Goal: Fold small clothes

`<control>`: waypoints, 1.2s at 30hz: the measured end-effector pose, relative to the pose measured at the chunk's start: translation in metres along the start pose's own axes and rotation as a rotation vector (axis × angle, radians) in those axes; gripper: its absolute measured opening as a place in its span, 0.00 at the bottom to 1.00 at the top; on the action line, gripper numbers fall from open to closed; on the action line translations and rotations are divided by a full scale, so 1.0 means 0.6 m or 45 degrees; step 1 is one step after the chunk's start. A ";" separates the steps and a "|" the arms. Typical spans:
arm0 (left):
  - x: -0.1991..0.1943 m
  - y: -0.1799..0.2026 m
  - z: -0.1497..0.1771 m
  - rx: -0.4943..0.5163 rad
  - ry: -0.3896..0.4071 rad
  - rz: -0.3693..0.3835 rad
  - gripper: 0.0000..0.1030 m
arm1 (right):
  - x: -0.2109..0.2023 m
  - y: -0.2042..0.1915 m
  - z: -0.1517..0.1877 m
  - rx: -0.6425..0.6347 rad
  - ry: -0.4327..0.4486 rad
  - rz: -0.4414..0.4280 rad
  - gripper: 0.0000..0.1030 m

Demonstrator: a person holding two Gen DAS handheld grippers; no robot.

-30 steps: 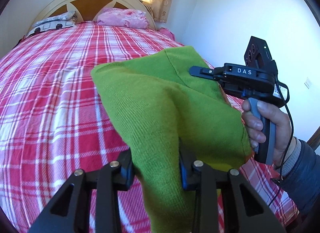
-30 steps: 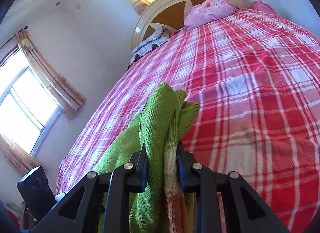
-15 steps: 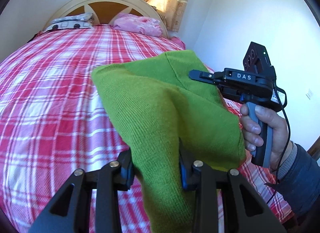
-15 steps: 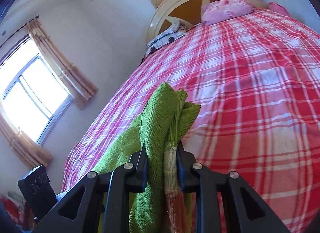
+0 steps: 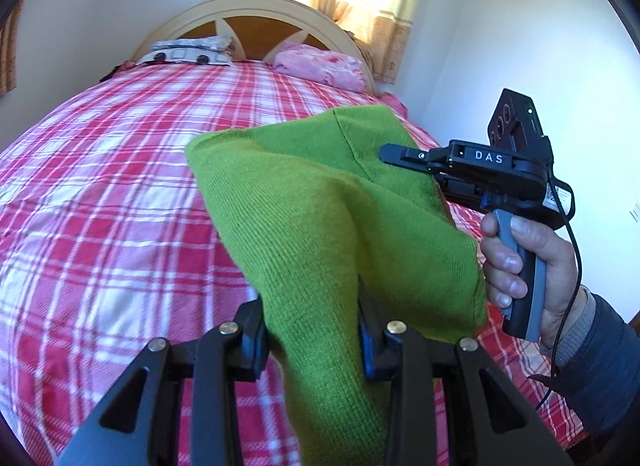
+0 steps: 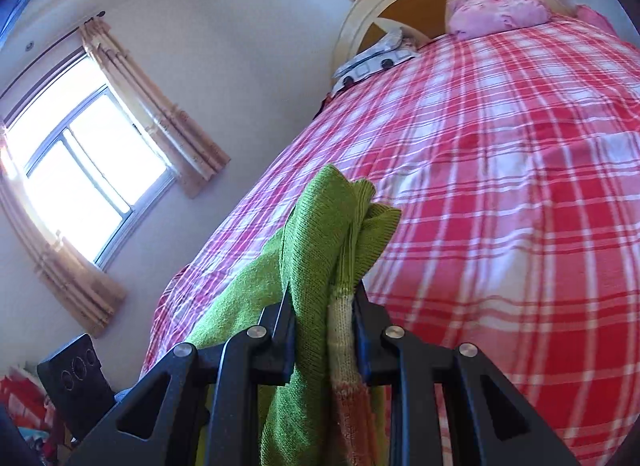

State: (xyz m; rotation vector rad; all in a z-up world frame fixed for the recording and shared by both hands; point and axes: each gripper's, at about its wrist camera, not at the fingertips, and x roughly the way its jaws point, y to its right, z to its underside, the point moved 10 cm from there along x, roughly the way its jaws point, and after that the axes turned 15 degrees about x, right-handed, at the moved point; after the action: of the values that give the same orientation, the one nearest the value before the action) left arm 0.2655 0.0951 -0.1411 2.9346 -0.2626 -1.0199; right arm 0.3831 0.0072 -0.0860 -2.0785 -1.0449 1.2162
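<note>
A green knitted garment (image 5: 320,225) hangs in the air above the bed, stretched between both grippers. My left gripper (image 5: 312,330) is shut on one bunched part of it, the cloth spilling down between the fingers. In the left wrist view the right gripper (image 5: 404,155) bites the garment's far edge, with a hand (image 5: 520,262) round its handle. In the right wrist view my right gripper (image 6: 324,314) is shut on a thick fold of the green garment (image 6: 320,234), which shows a cream and orange striped band (image 6: 344,350) at the pinch.
The bed carries a red and white checked cover (image 5: 100,193) with bare room under the garment. A pink pillow (image 5: 320,67) and a patterned pillow (image 5: 188,50) lie by the headboard (image 5: 248,21). A curtained window (image 6: 80,169) is on the left wall.
Both grippers have carried the garment across the bed, towards the headboard, which now sits more central in view. The grips on the cloth have not changed.
</note>
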 end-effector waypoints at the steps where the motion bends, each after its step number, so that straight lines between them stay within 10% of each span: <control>1: -0.004 -0.004 0.003 -0.003 0.001 -0.007 0.34 | 0.005 -0.007 0.005 -0.004 -0.005 -0.005 0.23; 36: -0.117 -0.153 0.104 -0.089 -0.001 -0.206 0.34 | 0.193 -0.175 0.122 -0.113 -0.216 -0.103 0.23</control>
State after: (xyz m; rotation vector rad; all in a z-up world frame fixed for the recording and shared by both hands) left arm 0.1867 0.1990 -0.1541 2.9311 0.0104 -1.0249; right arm 0.3156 0.1654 -0.0998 -2.0047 -1.2685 1.3458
